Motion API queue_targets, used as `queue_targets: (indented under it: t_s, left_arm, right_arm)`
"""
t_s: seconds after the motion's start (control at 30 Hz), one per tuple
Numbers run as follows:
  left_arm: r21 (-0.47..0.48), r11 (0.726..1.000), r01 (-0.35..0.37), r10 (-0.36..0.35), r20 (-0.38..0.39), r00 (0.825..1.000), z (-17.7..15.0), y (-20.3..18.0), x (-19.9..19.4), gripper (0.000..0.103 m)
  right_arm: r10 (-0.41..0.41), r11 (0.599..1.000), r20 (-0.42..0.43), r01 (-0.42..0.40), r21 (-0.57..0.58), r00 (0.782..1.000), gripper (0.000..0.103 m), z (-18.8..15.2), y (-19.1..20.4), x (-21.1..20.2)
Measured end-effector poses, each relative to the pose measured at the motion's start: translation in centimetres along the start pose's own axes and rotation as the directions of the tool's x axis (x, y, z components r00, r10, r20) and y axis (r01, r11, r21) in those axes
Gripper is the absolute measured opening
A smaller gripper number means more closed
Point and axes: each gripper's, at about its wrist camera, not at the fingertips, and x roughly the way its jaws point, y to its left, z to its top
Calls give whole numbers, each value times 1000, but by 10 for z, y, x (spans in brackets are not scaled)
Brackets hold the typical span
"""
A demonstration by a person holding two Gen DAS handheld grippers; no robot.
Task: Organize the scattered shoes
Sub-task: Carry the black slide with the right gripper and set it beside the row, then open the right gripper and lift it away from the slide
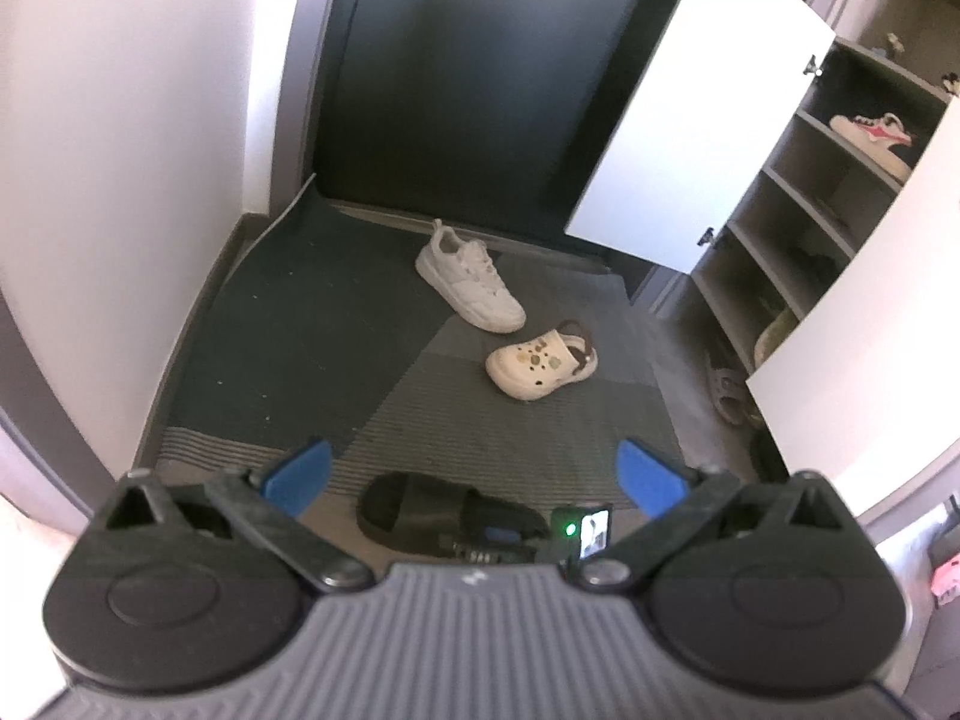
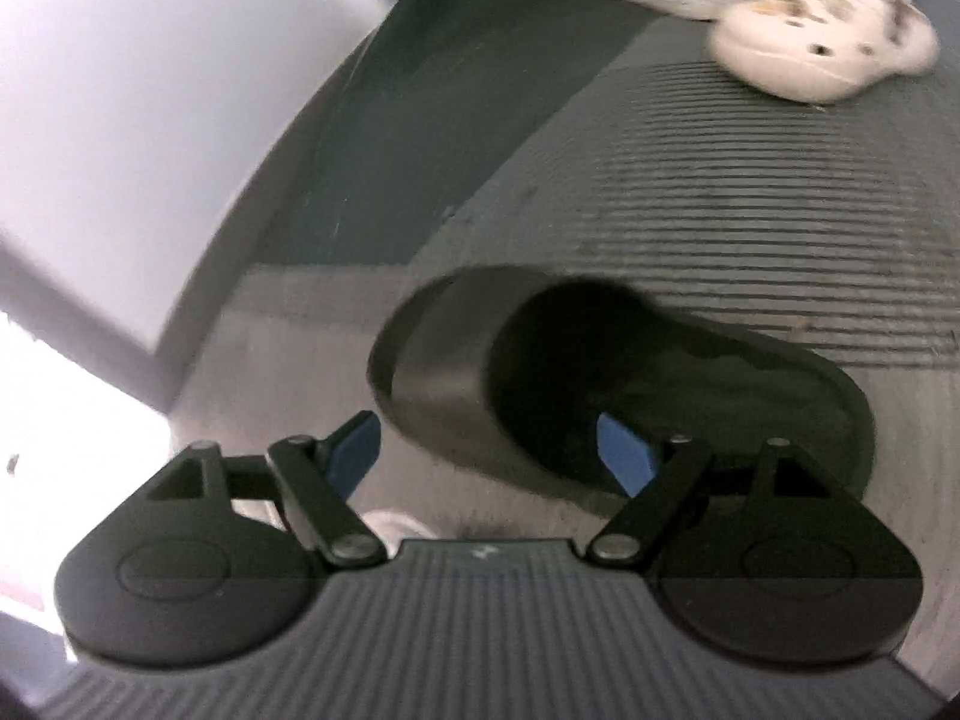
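A: Two grippers, both spread wide, nothing pinched in either. The right gripper (image 2: 492,450) hangs over the black slide sandal (image 2: 624,378), one blue pad (image 2: 624,456) showing in front of the sandal's footbed, the other pad clear of its toe side. No squeeze on it.

B: And the left gripper (image 1: 474,474)?

A: Above that same black slide sandal (image 1: 444,510), blue fingertips (image 1: 300,474) apart on either side of it, empty. The sandal lies flat on the striped grey doormat (image 1: 420,420).

B: Beyond the sandal?

A: Further up the mat from the sandal, a cream clog (image 1: 540,363) with charms. Past that, a white sneaker (image 1: 468,282), nearer the dark door (image 1: 480,60). Right of the sandal stands the open shoe cabinet (image 1: 798,204), a pink-and-white sneaker (image 1: 876,138) on an upper shelf, a tan slide (image 1: 729,393) on the floor at its foot.
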Motion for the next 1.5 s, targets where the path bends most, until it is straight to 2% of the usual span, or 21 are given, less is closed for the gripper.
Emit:
queue_targets:
  t_s: [0.03,0.13,0.17,0.2,0.37,0.57,0.7,0.87,0.97,1.03,1.1,1.17,1.2,1.27,1.3,1.33,1.37,1.4,1.5]
  left_arm:
    - [-7,1000,1,-1,-7,1000,0,2,1,103]
    - [-20,1000,10,-11,-30,999,0,5,6,103]
    - [-24,1000,15,-16,-39,999,0,6,8,103]
    - [-29,999,20,-21,-48,999,0,7,10,103]
    - [-69,996,55,-60,-77,995,-2,14,14,103]
    - [-82,994,73,-79,-76,994,-1,21,13,103]
    - [-105,991,81,-89,-75,993,1,26,12,103]
    - [-129,988,81,-90,-69,994,4,35,10,103]
    - [-139,987,77,-88,-68,994,5,41,10,103]
    - [-136,988,71,-81,-68,994,5,45,12,103]
    - [-135,989,51,-61,-71,996,5,50,14,103]
    - [-148,988,42,-53,-74,996,7,56,14,103]
    - [-155,987,39,-51,-74,996,8,58,14,103]
    - [-168,985,34,-47,-73,996,9,63,13,103]
    - [-170,985,34,-46,-72,996,10,64,13,103]
    - [-172,984,37,-50,-68,996,10,64,11,103]
    - [-171,984,41,-53,-65,997,11,64,10,103]
    - [-167,985,46,-56,-60,997,12,62,9,103]
    - [-112,993,39,-43,-29,999,12,50,1,103]
  right_arm:
    - [-14,1000,-12,14,-15,1000,72,0,3,5]
    - [-77,997,-57,75,-32,995,57,6,10,24]
    - [-98,995,-72,95,-39,993,45,8,12,30]
    - [-111,993,-84,107,-46,990,40,9,14,35]
    - [-37,996,-111,27,-86,993,20,19,28,48]
    - [5,995,65,-11,96,998,13,44,19,46]
    - [-25,980,151,-5,198,988,11,55,15,51]
    - [-92,947,209,21,319,973,11,65,14,63]
    - [-156,891,230,36,453,961,11,70,10,71]
    - [-180,807,229,10,590,957,13,71,3,75]
    - [-176,733,221,-22,679,959,14,70,-4,81]
    - [-151,700,211,-46,712,966,16,68,-9,87]
    - [-130,700,206,-58,712,970,16,67,-11,90]
    - [-109,736,203,-58,675,973,27,65,-10,91]
    - [-124,766,190,-28,642,974,45,64,-8,89]
    - [-139,795,178,2,607,974,56,62,-6,87]
    - [-153,819,173,27,573,973,76,60,-5,84]
    - [-163,836,181,38,547,970,85,57,-5,81]
    - [-157,884,212,42,466,965,83,49,-9,67]
